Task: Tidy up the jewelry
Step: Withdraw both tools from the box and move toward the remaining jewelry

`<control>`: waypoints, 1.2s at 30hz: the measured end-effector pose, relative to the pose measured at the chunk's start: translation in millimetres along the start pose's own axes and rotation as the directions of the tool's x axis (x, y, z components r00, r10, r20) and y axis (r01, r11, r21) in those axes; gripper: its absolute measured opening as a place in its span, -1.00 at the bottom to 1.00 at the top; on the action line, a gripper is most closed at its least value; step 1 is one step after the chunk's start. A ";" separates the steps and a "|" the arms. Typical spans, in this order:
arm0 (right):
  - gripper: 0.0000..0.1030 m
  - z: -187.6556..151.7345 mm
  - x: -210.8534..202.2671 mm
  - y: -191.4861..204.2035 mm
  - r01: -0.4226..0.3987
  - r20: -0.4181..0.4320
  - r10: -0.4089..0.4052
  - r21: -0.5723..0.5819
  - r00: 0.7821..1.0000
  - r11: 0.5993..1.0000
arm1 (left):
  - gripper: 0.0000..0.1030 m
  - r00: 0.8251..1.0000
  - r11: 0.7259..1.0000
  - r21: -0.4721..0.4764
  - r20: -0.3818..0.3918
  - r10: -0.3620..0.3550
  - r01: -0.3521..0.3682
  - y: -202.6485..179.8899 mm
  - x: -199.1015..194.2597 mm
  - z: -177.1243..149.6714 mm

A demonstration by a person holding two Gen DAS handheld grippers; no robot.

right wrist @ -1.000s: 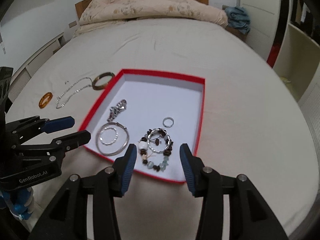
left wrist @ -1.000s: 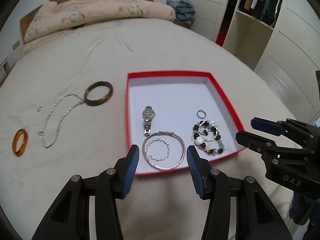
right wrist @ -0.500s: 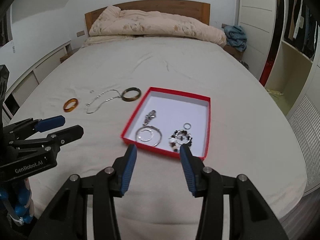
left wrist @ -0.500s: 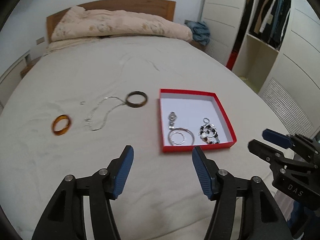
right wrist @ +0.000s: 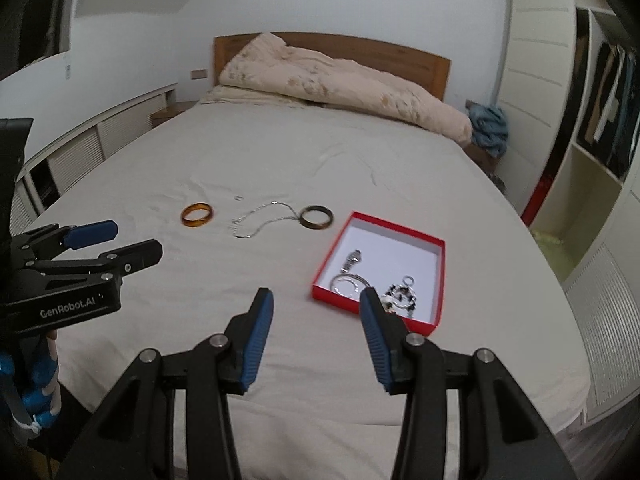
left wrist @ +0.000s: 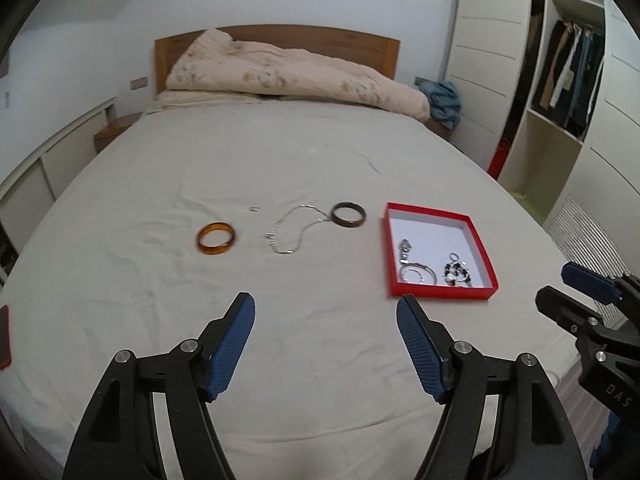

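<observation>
We hold our left gripper [left wrist: 325,312] level and low over the near part of the bed [left wrist: 280,168], its blue-padded fingers [left wrist: 234,344] spread wide with nothing between them, pointing toward the headboard [left wrist: 276,38]. Our right gripper [right wrist: 317,308] sits alongside at about the same height, jaws also parted and empty, though a little less wide; in the left wrist view it shows at the far right edge [left wrist: 576,292], and from the right wrist view the left one juts in from the left [right wrist: 116,242]. Neither touches the sheet or any piece. The red box [left wrist: 436,292] lies on the bed ahead and to the right of the left gripper, and just beyond the right gripper's right finger [right wrist: 376,344]. Inside it we see a watch [left wrist: 406,249], a silver bangle [left wrist: 419,274], a small ring [left wrist: 454,256] and a beaded bracelet [left wrist: 457,273]. Out on the sheet, left of the box, lie a dark bangle [left wrist: 348,214], a silver chain [left wrist: 290,232] whose end reaches that bangle, an amber bangle [left wrist: 216,237] and a tiny ring [left wrist: 253,208] farther back. A rumpled duvet [left wrist: 296,76] is heaped at the head of the bed.
</observation>
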State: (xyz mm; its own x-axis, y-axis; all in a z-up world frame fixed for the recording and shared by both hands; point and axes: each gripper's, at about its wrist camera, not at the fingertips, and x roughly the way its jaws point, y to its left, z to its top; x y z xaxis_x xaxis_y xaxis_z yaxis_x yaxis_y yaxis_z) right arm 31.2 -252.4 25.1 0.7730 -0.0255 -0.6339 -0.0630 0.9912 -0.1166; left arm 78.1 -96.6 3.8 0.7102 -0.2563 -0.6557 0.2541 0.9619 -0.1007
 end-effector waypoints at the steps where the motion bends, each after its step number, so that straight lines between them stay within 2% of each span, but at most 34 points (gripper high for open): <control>1: -0.16 0.4 -2.4 4.5 -0.002 0.004 0.002 -0.008 1.000 1.000 | 0.41 1.000 1.000 -0.006 0.005 0.004 -0.004 4.4 -4.0 -1.3; 9: -0.16 4.7 -25.9 40.1 -0.004 0.039 0.007 -0.081 0.999 0.997 | 0.41 0.997 0.995 -0.075 0.051 0.064 -0.060 44.6 -37.5 -18.0; 22: -0.16 2.5 -44.8 71.1 -0.021 0.060 0.030 -0.149 0.998 0.989 | 0.41 0.983 0.984 -0.121 0.109 0.147 -0.133 73.9 -69.7 -36.5; 30: -0.15 1.0 -40.6 67.5 -0.060 0.064 0.069 -0.122 0.996 0.991 | 0.48 0.977 0.973 -0.115 0.059 0.206 -0.198 89.1 -62.9 -42.1; 36: -0.15 -1.7 -1.7 55.8 -0.128 0.026 0.129 -0.043 0.991 0.991 | 0.49 0.975 0.964 -0.154 -0.009 0.220 -0.219 115.4 -31.7 -45.4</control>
State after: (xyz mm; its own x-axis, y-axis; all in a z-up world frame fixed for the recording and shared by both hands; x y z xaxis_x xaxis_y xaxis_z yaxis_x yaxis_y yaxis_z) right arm 25.3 -197.2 18.4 0.7747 0.1058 -0.6234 -0.1879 0.9799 -0.0672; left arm 55.1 26.8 -21.1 0.7430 -0.0373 -0.6683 -0.0116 0.9976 -0.0687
